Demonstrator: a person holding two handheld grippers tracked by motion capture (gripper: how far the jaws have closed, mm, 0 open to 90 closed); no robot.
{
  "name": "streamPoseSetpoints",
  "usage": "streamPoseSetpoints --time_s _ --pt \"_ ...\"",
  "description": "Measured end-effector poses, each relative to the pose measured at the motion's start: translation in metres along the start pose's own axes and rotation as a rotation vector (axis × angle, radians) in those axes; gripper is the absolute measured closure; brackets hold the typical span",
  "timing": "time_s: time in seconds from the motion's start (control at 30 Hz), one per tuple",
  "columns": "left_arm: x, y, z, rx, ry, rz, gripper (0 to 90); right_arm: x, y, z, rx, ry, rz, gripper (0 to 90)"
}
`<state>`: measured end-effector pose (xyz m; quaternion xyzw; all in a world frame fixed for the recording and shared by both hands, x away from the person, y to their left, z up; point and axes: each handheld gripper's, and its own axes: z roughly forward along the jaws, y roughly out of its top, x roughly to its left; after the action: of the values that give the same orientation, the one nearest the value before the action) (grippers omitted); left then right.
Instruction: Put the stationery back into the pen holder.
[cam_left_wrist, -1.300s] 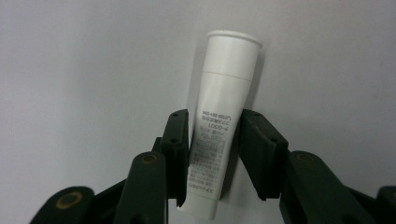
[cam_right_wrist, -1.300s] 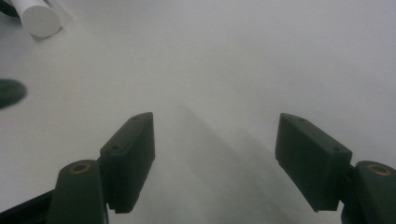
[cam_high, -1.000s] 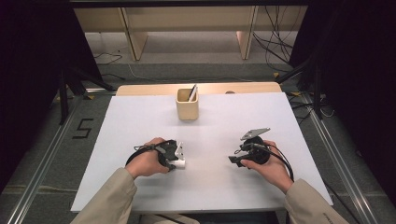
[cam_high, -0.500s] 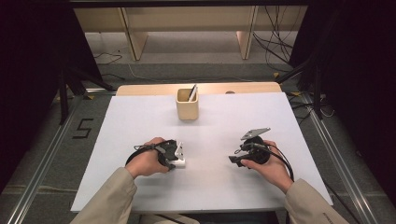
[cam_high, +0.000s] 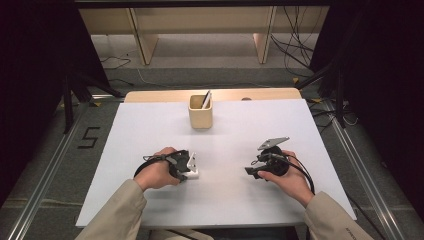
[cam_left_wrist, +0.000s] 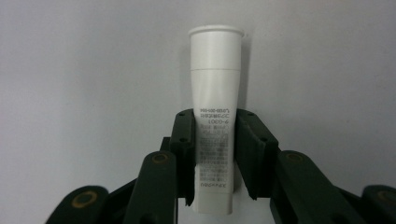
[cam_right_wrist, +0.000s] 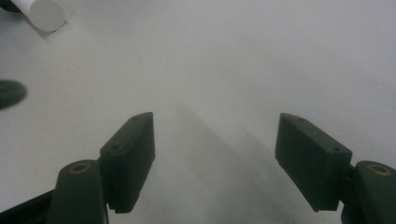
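While the left gripper (cam_left_wrist: 212, 154) clamps a white tube (cam_left_wrist: 215, 116) low over the table (cam_high: 150, 125), the right gripper (cam_right_wrist: 215, 158) gapes empty (wooden cup (cam_high: 200, 115) probably its goal); delivery remains.

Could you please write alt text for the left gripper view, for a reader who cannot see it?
The left tongs are shut on a white tube, its capped end pointing away from the camera. Small print runs along the tube's body, too blurred to read. Behind it is a plain white table surface.
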<state>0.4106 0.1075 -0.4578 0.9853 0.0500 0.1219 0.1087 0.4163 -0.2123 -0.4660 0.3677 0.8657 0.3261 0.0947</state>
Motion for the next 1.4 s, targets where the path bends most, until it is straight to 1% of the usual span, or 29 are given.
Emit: streamPoseSetpoints --time_s 0.37,0.43,0.57,0.8,0.83,0.87,0.97,1.03,1.23,1.27,1.4 --pt "0.0 0.001 -0.001 0.004 0.004 -0.024 69.9 0.0 0.0 -0.001 -0.005 0.002 0.007 29.3" --pt "-0.001 0.001 -0.002 -0.011 0.011 -0.039 69.9 0.0 0.0 -0.001 -0.005 0.002 0.007 29.3" --pt "0.0 0.001 -0.004 -0.023 0.033 -0.052 70.0 -0.001 -0.001 -0.001 -0.006 0.002 0.008 29.3" --pt "0.002 0.0 -0.008 -0.065 0.062 -0.094 70.0 -0.002 -0.002 -0.003 -0.014 0.0 0.014 29.3" --pt "0.003 0.0 -0.009 -0.068 0.069 -0.095 70.0 -0.002 -0.002 -0.003 -0.014 -0.001 0.014 29.3" --pt "0.003 0.0 -0.01 -0.083 0.073 -0.111 70.0 -0.003 -0.002 -0.003 -0.015 -0.001 0.015 29.3" --pt "0.004 -0.001 -0.012 -0.103 0.09 -0.127 70.0 -0.003 -0.003 -0.004 -0.016 -0.002 0.019 29.3" --pt "0.005 -0.001 -0.013 -0.126 0.108 -0.148 70.0 -0.003 -0.003 -0.004 -0.019 -0.002 0.017 29.3" --pt "0.009 -0.004 -0.017 -0.212 0.143 -0.231 70.1 -0.004 -0.003 -0.004 -0.022 -0.005 0.018 29.4" --pt "0.01 -0.005 -0.017 -0.212 0.143 -0.236 70.0 -0.004 -0.003 -0.004 -0.023 -0.007 0.021 29.3" --pt "0.012 -0.007 -0.018 -0.251 0.175 -0.295 70.1 -0.004 -0.003 -0.005 -0.027 -0.008 0.024 29.3"
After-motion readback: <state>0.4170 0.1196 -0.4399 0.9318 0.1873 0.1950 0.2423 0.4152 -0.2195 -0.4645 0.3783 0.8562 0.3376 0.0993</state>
